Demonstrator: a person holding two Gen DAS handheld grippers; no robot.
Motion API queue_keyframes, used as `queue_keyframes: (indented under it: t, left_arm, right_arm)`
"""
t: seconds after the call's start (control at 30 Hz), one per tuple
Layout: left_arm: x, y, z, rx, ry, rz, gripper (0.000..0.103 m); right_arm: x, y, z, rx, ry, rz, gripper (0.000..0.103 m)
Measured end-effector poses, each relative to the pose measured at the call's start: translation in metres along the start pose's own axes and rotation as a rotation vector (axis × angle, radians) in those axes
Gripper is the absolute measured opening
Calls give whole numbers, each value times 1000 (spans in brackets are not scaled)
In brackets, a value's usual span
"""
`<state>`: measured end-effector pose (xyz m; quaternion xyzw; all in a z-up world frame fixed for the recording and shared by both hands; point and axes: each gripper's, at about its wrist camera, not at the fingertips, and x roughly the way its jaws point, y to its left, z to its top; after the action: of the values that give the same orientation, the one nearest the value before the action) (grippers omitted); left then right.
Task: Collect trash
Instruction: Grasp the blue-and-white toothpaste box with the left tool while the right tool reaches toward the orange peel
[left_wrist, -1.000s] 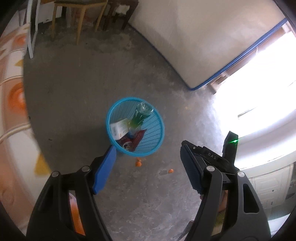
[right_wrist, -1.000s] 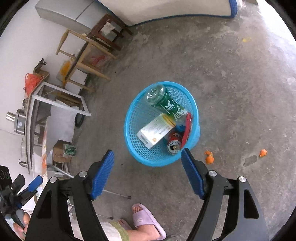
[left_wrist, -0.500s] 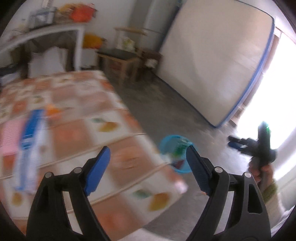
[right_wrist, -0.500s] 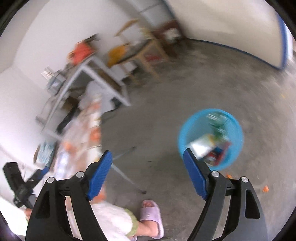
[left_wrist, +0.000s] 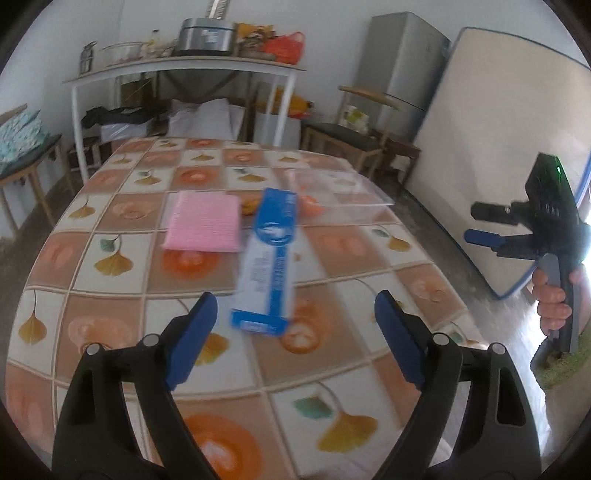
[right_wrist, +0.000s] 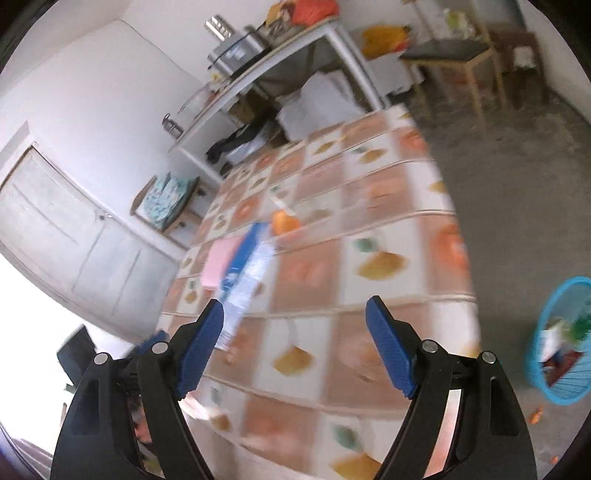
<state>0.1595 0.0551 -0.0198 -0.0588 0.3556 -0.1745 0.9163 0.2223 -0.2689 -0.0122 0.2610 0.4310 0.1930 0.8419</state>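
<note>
The left gripper (left_wrist: 295, 325), blue-padded jaws opening with nothing between them, hovers over the near edge of the leaf-patterned tablecloth table (left_wrist: 110, 317). The right gripper (right_wrist: 295, 347) is spread and empty. Beyond lies a long blue-and-white cardboard box (left_wrist: 267, 262), a pink cloth (left_wrist: 203, 227) farther left. The blue mesh basket (right_wrist: 561, 339) stands on the floor, right.

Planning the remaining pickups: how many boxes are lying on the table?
1: a long blue and white box lies on the table beside a pink cloth; blur could hide others.

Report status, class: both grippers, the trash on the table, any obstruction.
Left gripper opening, empty; right gripper open, empty. Blue-and-white box flat on the table, ahead of left gripper. Pink cloth beside the box, approach clear.
</note>
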Motion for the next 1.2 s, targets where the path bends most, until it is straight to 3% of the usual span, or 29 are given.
queue_keyframes:
  t: [0.13, 0.33, 0.5, 0.53, 0.67, 0.73, 0.83, 0.97, 1.2]
  left_arm:
    - [35, 18, 7, 2, 56, 51, 83]
    - [81, 29, 13, -27, 169, 11, 83]
    - [92, 31, 13, -58, 196, 12, 58]
    - [95, 33, 12, -63, 202, 3, 53]
    - [92, 32, 9, -69, 198, -1, 50]
    - [87, 32, 5, -80, 196, 0, 49]
    - [78, 29, -1, -85, 197, -1, 49]
    - [61, 25, -13, -73, 197, -3, 48]
    - [21, 27, -38, -75, 202, 10, 48]
  right_arm:
    - [37, -5, 23, 176, 18, 0, 77]
    - [88, -41, 38, 520, 20, 31, 77]
    - [123, -56, 45, 645, 13, 22, 76]
    - [129, -59, 45, 659, 18, 17, 67]
    - [138, -67, 44, 680, 22, -4, 46]
    - [136, -69, 40, 686, 27, 1, 30]
    - [130, -71, 35, 677, 47, 14, 17]
    - [112, -72, 25, 630, 93, 4, 9]
    - [86, -59, 9, 480, 262, -33, 8]
